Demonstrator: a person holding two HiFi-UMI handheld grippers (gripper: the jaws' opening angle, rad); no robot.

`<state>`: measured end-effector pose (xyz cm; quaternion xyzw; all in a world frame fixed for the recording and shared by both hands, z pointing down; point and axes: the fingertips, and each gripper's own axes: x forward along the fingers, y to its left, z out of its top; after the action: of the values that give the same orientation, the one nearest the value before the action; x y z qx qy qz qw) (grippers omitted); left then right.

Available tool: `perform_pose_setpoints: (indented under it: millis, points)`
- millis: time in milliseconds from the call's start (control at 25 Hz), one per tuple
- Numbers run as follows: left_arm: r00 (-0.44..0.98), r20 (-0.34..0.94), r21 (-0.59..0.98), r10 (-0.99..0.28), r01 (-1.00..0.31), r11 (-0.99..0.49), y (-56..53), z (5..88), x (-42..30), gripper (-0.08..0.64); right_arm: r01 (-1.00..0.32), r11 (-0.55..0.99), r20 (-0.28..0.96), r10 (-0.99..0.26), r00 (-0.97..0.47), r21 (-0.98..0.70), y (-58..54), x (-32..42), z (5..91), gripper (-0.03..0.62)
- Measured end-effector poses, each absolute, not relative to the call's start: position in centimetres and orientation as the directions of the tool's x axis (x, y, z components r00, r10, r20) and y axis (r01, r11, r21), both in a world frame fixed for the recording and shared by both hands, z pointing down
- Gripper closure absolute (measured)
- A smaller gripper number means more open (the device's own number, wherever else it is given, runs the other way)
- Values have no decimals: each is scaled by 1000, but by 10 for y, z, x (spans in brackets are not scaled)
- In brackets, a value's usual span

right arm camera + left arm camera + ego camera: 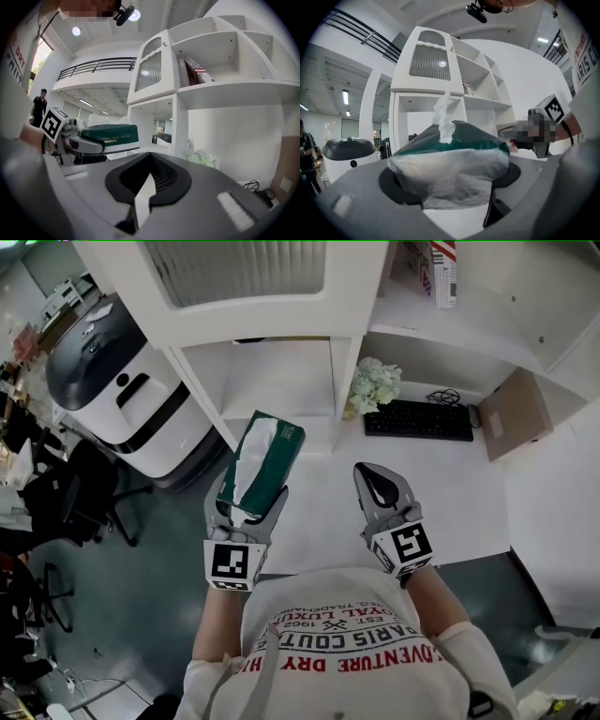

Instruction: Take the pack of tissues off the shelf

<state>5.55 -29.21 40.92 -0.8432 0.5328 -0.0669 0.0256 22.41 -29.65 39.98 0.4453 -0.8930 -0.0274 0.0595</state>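
Head view first: the left gripper (248, 507) has its jaws clamped on the near end of the pack of tissues (263, 457), green with a white tissue poking out of its top. The pack is off the shelf (281, 306) and up in the air, angled toward the far right, over the left edge of the desk (441, 493). To its right, the right gripper (382, 486) hangs over the desk with jaws pressed together and nothing in them. Only this view shows the layout: a keyboard (418, 419), flowers (373, 383) and a brown box (514, 413) at the far side of the desk, and a big white bin (112, 381) on the floor to the left. Bare desk lies under and around both grippers. Over to the left gripper view: here the grip itself shows, with both pads squeezing the pack's (450, 159) crinkled clear end and the tissue standing up in front of the shelf (440, 70). The right gripper (543, 126) sits just off to the right, clear of the pack. Now the right gripper view: its own jaws meet at the tips, empty. The pack (110, 135) appears side-on at the left, level in the left gripper (70, 136), with open air between it and the shelf's post. Books (194, 70) stand in an upper compartment, which the left gripper view barely shows.
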Motion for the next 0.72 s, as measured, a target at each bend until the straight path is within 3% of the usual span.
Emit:
perform_pose_setpoints:
  millis: [720]
  points:
    - [443, 52, -136, -895, -885, -446, -297, 399, 51, 141, -753, 637, 74, -769, -635, 163, -292, 199, 395, 594]
